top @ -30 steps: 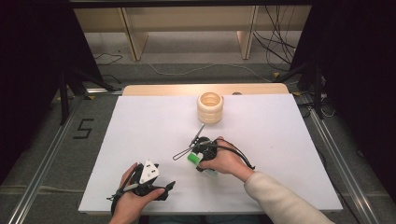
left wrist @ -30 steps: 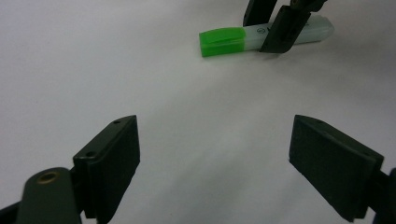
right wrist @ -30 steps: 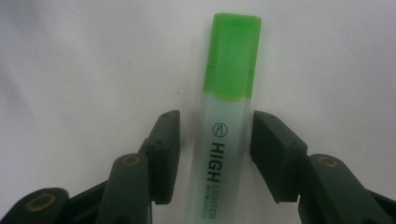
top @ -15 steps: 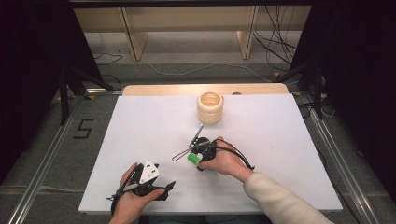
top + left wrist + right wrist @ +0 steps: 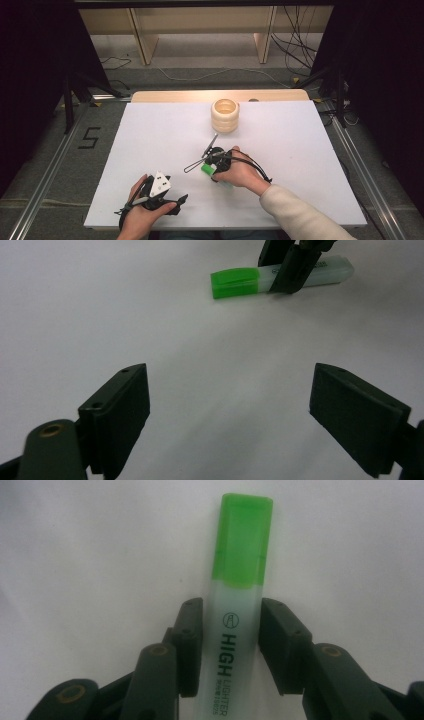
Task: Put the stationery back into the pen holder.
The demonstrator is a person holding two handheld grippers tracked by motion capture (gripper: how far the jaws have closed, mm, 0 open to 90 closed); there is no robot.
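A highlighter (image 5: pixel 242 555) with a green cap and a clear body lies flat on the white table. My right gripper (image 5: pixel 231 630) straddles its body, and its jaws have just been closing; both pads now rest against the body's sides. In the high view the right gripper (image 5: pixel 212 165) sits mid-table over the highlighter (image 5: pixel 206 170). My left gripper (image 5: pixel 176 201) rests near the front edge, open with nothing between its fingers. From the left gripper (image 5: pixel 230 410) view, the highlighter (image 5: pixel 235 282) lies farther off with the right gripper's jaw across it.
A stack of pale wooden rings (image 5: pixel 225 115) stands toward the back of the white table top (image 5: pixel 300 150). A thin metal wire piece (image 5: pixel 199 160) lies just left of my right hand. Shelving and cables sit beyond the table's far edge.
The right gripper's jaws look slightly narrower around the highlighter. Both hands and the highlighter stay where they were.
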